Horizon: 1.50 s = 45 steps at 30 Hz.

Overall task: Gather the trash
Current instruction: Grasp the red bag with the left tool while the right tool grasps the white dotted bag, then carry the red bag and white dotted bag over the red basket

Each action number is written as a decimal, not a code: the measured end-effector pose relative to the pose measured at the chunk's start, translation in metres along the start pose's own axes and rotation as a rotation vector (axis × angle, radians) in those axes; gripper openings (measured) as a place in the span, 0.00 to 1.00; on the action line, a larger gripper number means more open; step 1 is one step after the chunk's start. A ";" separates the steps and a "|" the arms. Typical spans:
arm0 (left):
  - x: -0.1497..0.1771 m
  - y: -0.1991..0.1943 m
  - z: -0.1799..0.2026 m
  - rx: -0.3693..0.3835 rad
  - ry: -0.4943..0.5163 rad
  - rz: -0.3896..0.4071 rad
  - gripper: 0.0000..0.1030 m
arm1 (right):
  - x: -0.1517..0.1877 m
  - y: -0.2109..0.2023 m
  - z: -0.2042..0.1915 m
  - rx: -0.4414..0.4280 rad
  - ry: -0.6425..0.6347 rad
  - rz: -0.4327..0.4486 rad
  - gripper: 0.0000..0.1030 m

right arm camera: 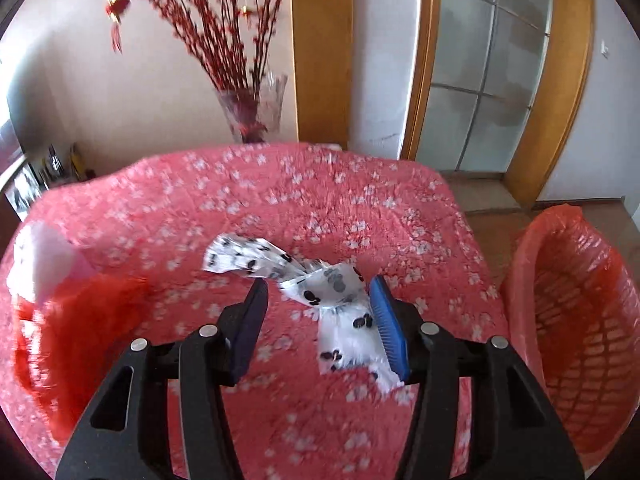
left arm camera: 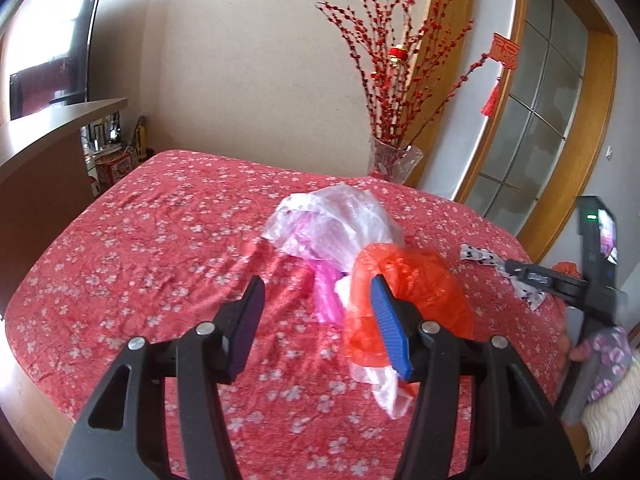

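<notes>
A pile of crumpled plastic bags lies on the red flowered tablecloth point(left arm camera: 140, 248): a clear-pink bag point(left arm camera: 332, 228) at the back and an orange-red bag point(left arm camera: 408, 300) in front. My left gripper point(left arm camera: 316, 300) is open just before the pile, its right finger against the orange-red bag. A white wrapper with black spots point(right arm camera: 320, 284) lies on the cloth in the right wrist view. My right gripper point(right arm camera: 318, 300) is open around its near end. The wrapper point(left arm camera: 480, 258) and right gripper point(left arm camera: 516, 268) also show in the left wrist view. An orange-lined bin point(right arm camera: 576, 320) stands right of the table.
A glass vase with red blossom branches point(left arm camera: 394, 160) stands at the table's far edge. A wooden cabinet point(left arm camera: 48, 152) with a TV is on the left. A glass door with a wooden frame point(right arm camera: 488, 64) is behind. The bag pile point(right arm camera: 56, 288) is left of the right gripper.
</notes>
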<state>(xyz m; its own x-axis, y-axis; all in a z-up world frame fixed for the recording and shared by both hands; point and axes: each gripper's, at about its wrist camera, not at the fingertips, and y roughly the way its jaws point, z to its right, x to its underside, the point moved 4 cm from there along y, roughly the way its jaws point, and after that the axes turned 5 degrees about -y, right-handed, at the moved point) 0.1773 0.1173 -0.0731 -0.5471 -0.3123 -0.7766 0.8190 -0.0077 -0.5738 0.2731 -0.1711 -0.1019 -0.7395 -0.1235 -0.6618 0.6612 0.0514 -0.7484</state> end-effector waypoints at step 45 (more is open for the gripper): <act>-0.001 -0.003 0.150 0.306 0.131 -0.065 0.04 | 0.046 -0.116 0.088 -0.137 0.145 0.143 0.05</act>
<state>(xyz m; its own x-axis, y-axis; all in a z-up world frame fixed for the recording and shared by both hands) 0.2016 -0.0253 -0.0315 -0.6011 -0.1775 -0.7792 0.7849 -0.3142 -0.5340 0.1742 -0.2703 -0.0417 -0.6568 0.0376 -0.7531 0.7442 0.1933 -0.6394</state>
